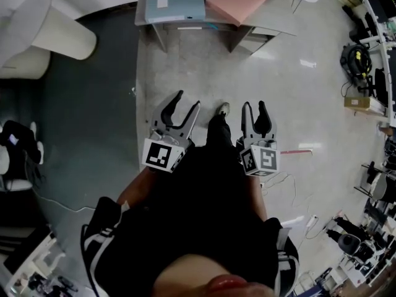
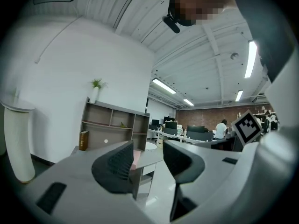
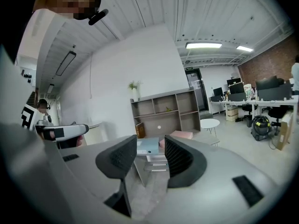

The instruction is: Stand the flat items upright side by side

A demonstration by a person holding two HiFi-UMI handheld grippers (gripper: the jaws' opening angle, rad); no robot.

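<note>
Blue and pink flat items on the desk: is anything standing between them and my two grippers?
Nothing visible does. The left gripper and right gripper are open and empty, and only bare floor lies between them and the desk, where the blue item and pink item lie flat.

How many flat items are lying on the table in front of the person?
2. The blue item lies on the left part of the table, and the pink item lies just right of it. More may be hidden beyond the picture's top edge.
</note>
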